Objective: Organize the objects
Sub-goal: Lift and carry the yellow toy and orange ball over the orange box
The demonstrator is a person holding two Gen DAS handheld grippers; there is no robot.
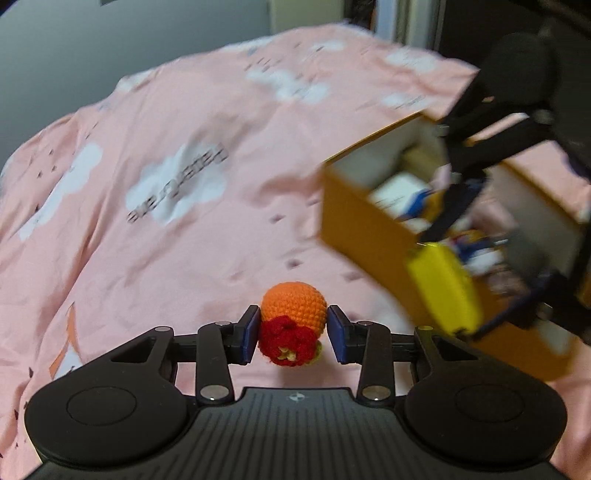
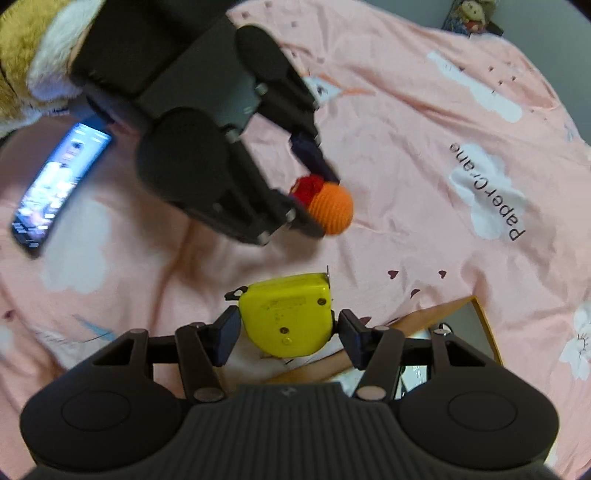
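Note:
A crocheted orange ball (image 1: pixel 295 306) with a red flower on it sits between the blue pads of my left gripper (image 1: pixel 291 328), which is shut on it and holds it above the pink bedsheet (image 1: pixel 184 240). From the right wrist view the same ball (image 2: pixel 332 208) hangs in the left gripper (image 2: pixel 321 195) over the sheet. My right gripper (image 2: pixel 288 328) is shut on a yellow tape measure (image 2: pixel 288 314). In the left wrist view that tape measure (image 1: pixel 443 291) hovers at the near side of an open orange box (image 1: pixel 351 229).
The box (image 2: pixel 484 317) holds several small packets. A lit phone (image 2: pixel 55 184) lies on the sheet at the left, beside a tan and white plush toy (image 2: pixel 22 55). A doll (image 2: pixel 469 18) sits beyond the far edge of the bed.

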